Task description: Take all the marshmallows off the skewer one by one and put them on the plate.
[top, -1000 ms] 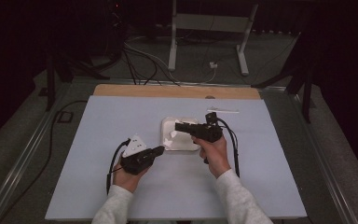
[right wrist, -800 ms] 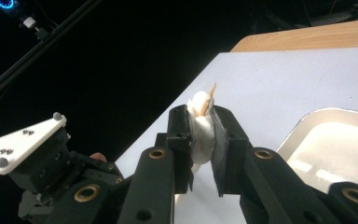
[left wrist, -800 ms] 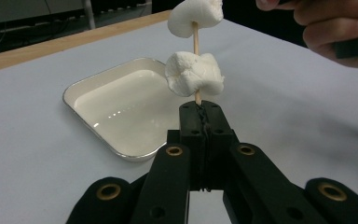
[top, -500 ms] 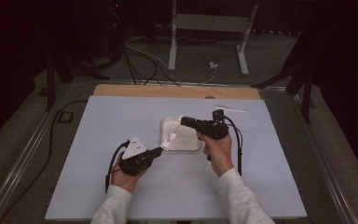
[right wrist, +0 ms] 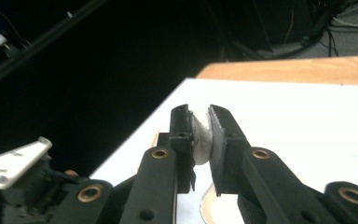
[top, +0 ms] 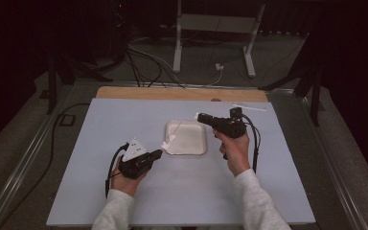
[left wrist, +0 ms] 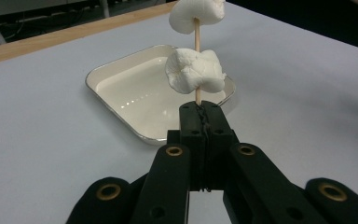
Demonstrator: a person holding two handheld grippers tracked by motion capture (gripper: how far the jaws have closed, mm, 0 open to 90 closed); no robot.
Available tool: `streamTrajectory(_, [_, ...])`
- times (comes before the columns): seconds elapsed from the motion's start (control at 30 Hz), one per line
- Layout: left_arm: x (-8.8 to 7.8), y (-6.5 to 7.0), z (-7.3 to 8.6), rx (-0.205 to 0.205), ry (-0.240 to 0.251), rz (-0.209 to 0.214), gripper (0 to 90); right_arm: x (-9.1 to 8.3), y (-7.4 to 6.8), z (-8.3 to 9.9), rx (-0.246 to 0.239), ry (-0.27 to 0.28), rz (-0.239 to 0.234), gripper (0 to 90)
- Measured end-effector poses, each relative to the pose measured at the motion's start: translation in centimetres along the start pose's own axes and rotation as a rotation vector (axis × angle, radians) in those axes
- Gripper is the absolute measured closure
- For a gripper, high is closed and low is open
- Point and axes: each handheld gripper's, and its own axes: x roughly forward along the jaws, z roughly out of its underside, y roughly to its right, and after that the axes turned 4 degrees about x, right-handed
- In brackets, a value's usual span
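Note:
My left gripper is shut on the lower end of a thin wooden skewer. Two white marshmallows are threaded on it, one just above the jaws and another higher up. In the high view this gripper rests left of the white square tray, with the skewer's marshmallows at the tray's left rim. My right gripper hovers at the tray's far right corner. In its own view it is shut on a squashed white marshmallow.
A pale blue-grey mat covers the table, with a wooden strip along the far edge. A small white strip lies at the far right of the mat. Cables and a metal stand are on the floor beyond.
My right gripper has moved right and slightly up with its marshmallow, from over the tray's middle to its far right corner. The left gripper and skewer have stayed put.

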Motion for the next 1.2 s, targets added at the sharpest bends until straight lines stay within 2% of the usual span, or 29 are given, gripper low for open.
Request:
streamTrajectory(0.17, [-0.1,-0.2,0.0,-0.011,0.003,-0.001,90.0,1.6,0.1,0.9,-0.024,-0.055,0.036,79.9])
streamTrajectory(0.3, [-0.2,-0.4,0.1,-0.017,0.003,-0.006,90.0,2.4,0.4,1.3,-0.046,-0.088,0.084,79.8])
streamTrajectory(0.67, [-0.1,-0.4,0.1,-0.027,0.0,-0.007,90.0,4.1,2.0,2.6,-0.041,-0.159,0.157,79.8])
streamTrajectory(0.9, [0.1,-0.5,0.3,-0.033,-0.004,-0.003,90.0,5.3,3.4,4.1,-0.041,-0.233,0.216,79.8])
streamTrajectory(1.03, [0.1,-0.5,0.3,-0.037,-0.003,-0.002,90.0,5.9,3.9,4.7,-0.035,-0.253,0.241,78.2])
streamTrajectory(1.1, [0.1,-0.5,0.3,-0.037,-0.003,-0.002,90.0,6.1,4.1,4.8,-0.021,-0.253,0.25,74.5])
streamTrajectory(1.2, [0.1,-0.5,0.3,-0.039,-0.004,-0.003,90.0,6.4,4.2,4.9,-0.021,-0.277,0.265,52.9])
